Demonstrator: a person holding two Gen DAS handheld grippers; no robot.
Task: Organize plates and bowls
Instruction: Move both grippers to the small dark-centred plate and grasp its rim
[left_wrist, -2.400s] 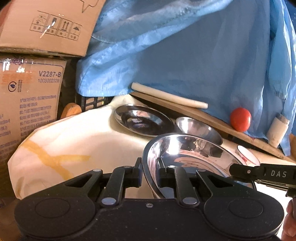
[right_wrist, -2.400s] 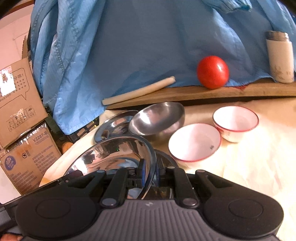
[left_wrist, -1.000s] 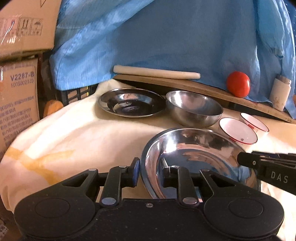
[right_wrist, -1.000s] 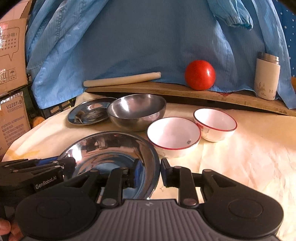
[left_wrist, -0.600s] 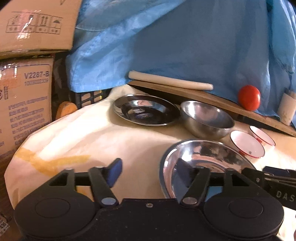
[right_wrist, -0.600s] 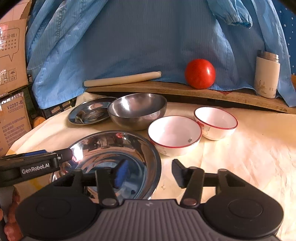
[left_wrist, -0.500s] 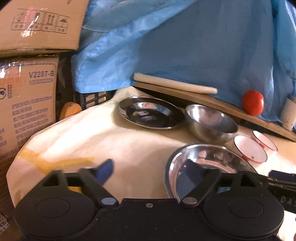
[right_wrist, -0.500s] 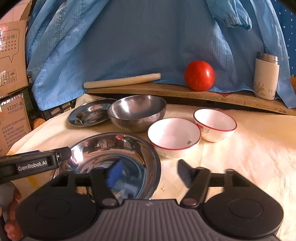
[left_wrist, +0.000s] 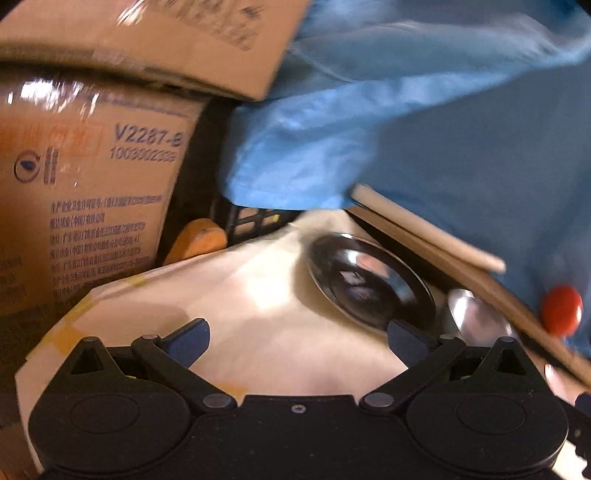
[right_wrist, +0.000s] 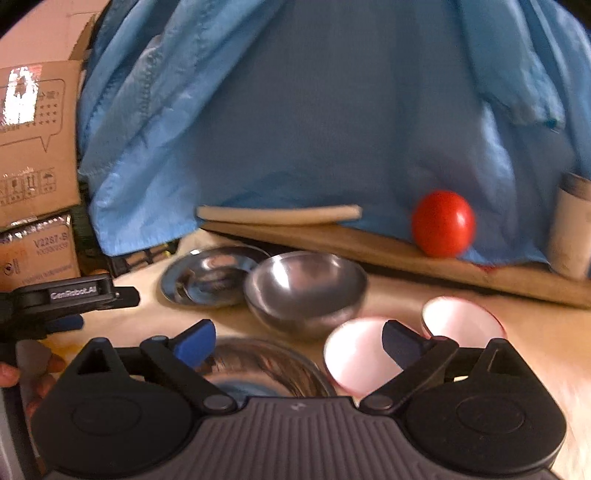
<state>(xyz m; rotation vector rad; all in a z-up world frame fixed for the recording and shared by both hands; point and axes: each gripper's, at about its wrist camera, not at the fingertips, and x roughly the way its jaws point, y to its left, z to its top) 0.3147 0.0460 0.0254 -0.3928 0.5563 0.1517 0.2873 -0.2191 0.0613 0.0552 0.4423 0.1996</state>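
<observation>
My left gripper (left_wrist: 297, 334) is still opening, its jaws wide with nothing between them, over bare cream cloth. Beyond it lie a flat steel plate (left_wrist: 369, 284) and part of a steel bowl (left_wrist: 476, 317). My right gripper (right_wrist: 299, 339) is also opening, and its pads touch nothing. A large shallow steel dish (right_wrist: 266, 365) rests on the cloth just below its gap. Past that stand the steel bowl (right_wrist: 306, 291), the steel plate (right_wrist: 210, 277) and two white red-rimmed bowls (right_wrist: 362, 354) (right_wrist: 461, 317). The left gripper (right_wrist: 107, 308) shows at the left edge, held by a hand (right_wrist: 11, 369).
Cardboard boxes (left_wrist: 85, 184) stack at the left beside a black crate (left_wrist: 255, 218). Blue cloth (right_wrist: 332, 129) hangs behind. A wooden board (right_wrist: 406, 254) at the back carries a rolling pin (right_wrist: 277, 214), a red tomato (right_wrist: 443, 223) and a pale cup (right_wrist: 572, 236).
Both grippers let go of the large steel dish and opened wide. The left one swung away to the left, and the dish left its view. The right one rose a little.
</observation>
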